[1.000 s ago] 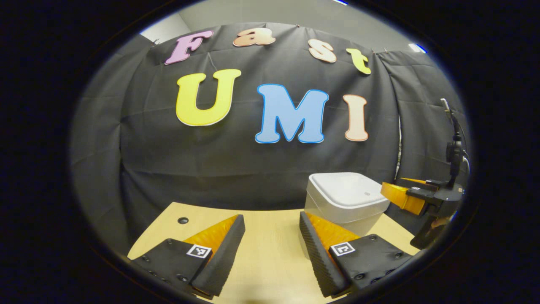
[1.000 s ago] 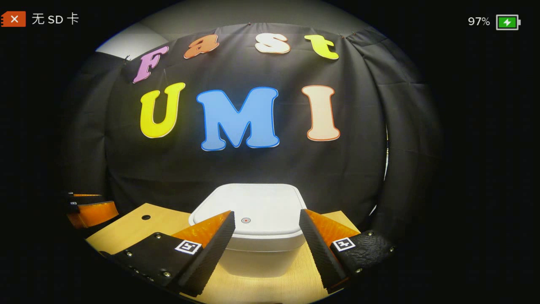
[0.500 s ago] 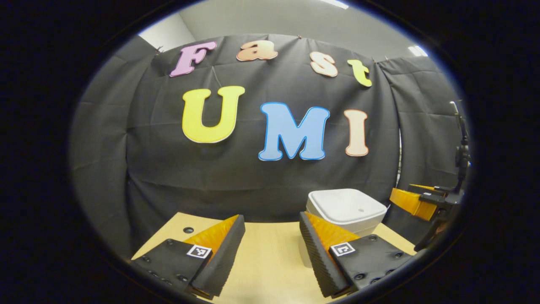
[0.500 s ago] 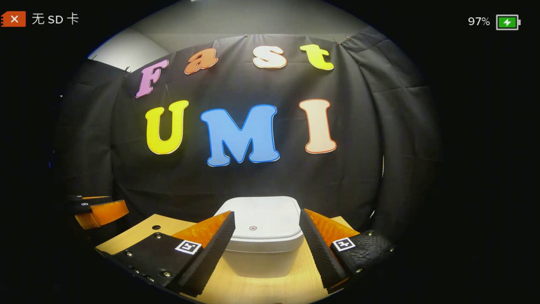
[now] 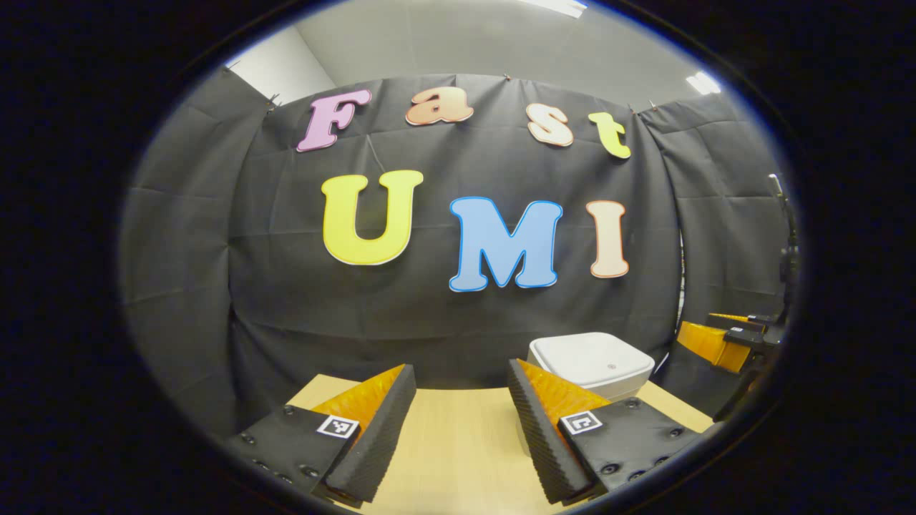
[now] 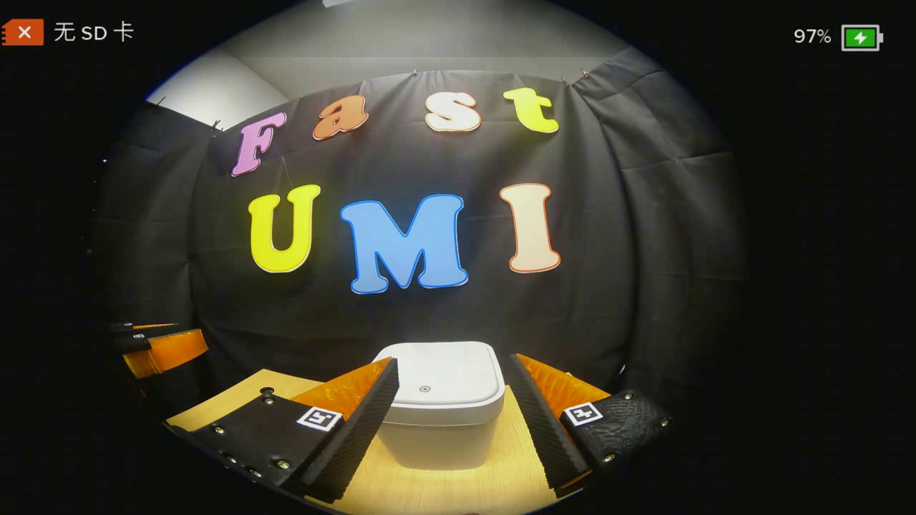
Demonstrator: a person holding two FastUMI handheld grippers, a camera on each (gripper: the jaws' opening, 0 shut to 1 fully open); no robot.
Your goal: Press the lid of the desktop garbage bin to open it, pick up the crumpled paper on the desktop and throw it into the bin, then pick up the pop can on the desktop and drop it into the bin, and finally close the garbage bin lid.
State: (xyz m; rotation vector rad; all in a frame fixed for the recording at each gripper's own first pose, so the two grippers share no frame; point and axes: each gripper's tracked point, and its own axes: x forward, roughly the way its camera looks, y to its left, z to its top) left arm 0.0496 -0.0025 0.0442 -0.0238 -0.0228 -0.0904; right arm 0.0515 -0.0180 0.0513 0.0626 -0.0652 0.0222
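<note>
1. While shut, with lid (image 6: 441,377) flat on its body, garbage bin (image 6: 441,429) stands upright on the worktop (image 6: 444,486), toward the far edge and near the black cloth wall (image 6: 644,286); in the left gripper view it sits off to the right (image 5: 592,361).
2. Marked by a small round dot (image 6: 424,389) near the lid's front edge, probably the press point.
3. Dead ahead of the right gripper (image 6: 453,400), framed between its two fingers but not touching either; jaws spread wide, holding nothing.
4. Ahead and to the right of the left gripper (image 5: 461,408), partly behind its right finger; jaws likewise apart and empty, over bare worktop (image 5: 458,443).
5. Right gripper the nearer and better lined-up of the two; seen also at the right edge of the left gripper view (image 5: 723,336), level with the bin and beside it.
6. Judged from a shut lid and empty jaws: either before the opening press or after the final close; cannot tell which.
7. No sign of crumpled paper or pop can on the visible strip of worktop.
</note>
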